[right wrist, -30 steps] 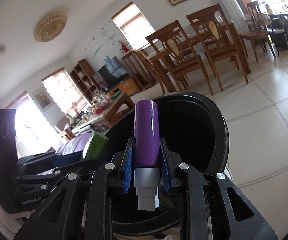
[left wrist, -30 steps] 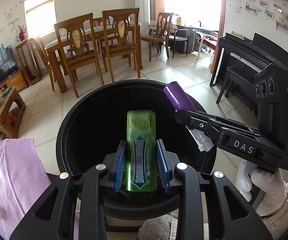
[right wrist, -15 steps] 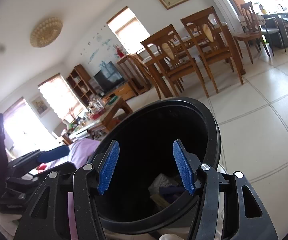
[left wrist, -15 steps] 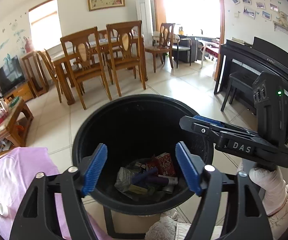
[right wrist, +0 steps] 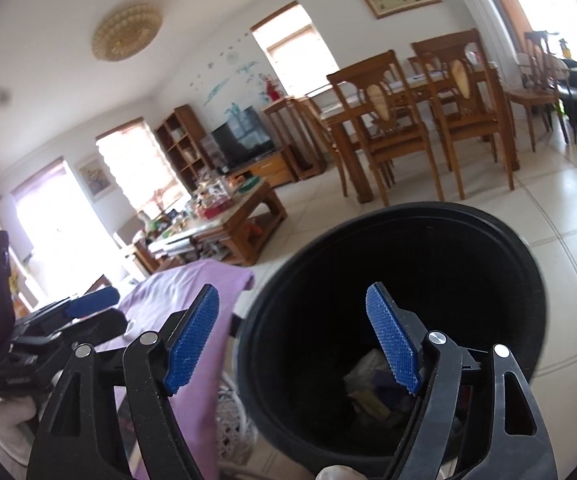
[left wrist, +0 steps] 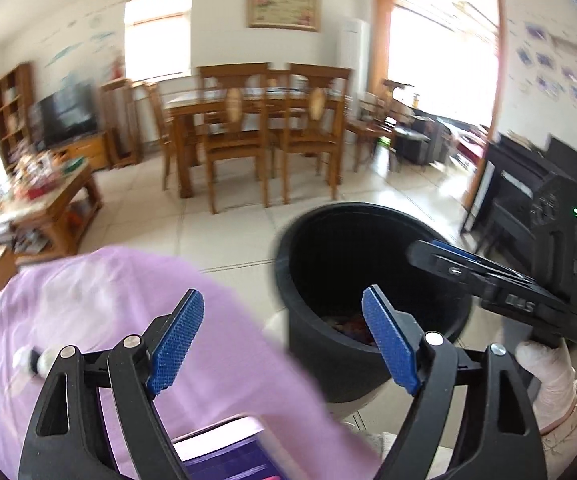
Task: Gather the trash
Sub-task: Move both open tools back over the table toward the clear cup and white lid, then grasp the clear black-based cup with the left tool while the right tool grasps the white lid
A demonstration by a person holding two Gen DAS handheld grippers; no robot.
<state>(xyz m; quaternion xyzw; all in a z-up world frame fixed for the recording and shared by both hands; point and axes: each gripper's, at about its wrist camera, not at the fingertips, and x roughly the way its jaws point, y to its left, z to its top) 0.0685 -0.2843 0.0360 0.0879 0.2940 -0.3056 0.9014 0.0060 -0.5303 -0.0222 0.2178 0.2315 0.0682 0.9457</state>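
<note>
The left gripper (left wrist: 284, 344) has just been opening; its blue pads (left wrist: 176, 342) now stand spread with nothing between them. It hangs over a purple cloth (left wrist: 100, 312) that covers the lower left of its view, with the black bin (left wrist: 328, 364) just to the right, partly behind its right finger. A purple-edged flat thing (left wrist: 228, 454) shows at the bottom edge under the gripper; what it is cannot be told. A small white and black object (left wrist: 34, 358) lies on the cloth near the left finger.

The right gripper (right wrist: 292, 336) has also just been opening and is spread wide and empty, its right finger over the bin's (right wrist: 520, 264) mouth and its left finger over the cloth's (right wrist: 192, 288) edge. In the left view this gripper (left wrist: 500, 292) reaches across the bin's far right rim, held by a white-gloved hand (left wrist: 544, 376) with a pale padded sleeve.

The trash (right wrist: 372, 392) lies at the bottom of the bin: crumpled paper, dark and reddish wrappers, partly hidden by the right finger. In the left view only a red scrap (left wrist: 348, 326) shows past the near rim.

Beyond the bin lies tiled floor (right wrist: 568, 184), then a wooden dining table with chairs (left wrist: 256, 128). A cluttered coffee table (right wrist: 224, 220) stands to the left, a TV (right wrist: 244, 140) and shelves behind it. A black piano (left wrist: 528, 176) stands along the right wall.
</note>
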